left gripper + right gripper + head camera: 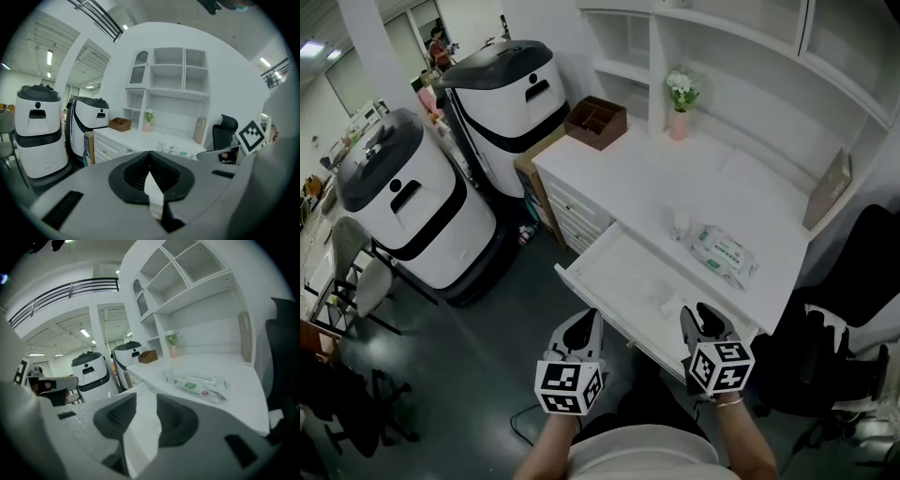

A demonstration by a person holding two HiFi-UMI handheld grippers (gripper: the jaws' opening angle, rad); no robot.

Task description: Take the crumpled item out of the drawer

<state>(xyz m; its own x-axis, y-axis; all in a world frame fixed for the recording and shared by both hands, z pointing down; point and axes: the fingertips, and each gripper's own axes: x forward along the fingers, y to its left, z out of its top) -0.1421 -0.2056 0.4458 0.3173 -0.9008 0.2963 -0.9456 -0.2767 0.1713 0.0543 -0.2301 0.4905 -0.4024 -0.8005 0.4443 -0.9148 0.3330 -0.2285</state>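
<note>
Drawer [614, 267] under the counter [647, 173] is open. Crumpled item [664, 300], pale and hard to make out, lies inside, untouched. Left claw [584, 326] is pressed together and empty; right claw [701, 319] is spread and empty. Both hover at the drawer front. Grab and lift-out remain.

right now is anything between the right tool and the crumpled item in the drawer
Nothing visible does. The white open drawer is uncovered, the white crumpled item lies near its front, and the right tool, jaws apart, hangs just short of that edge. The green-and-white wipes pack lies outside the drawer.
</note>
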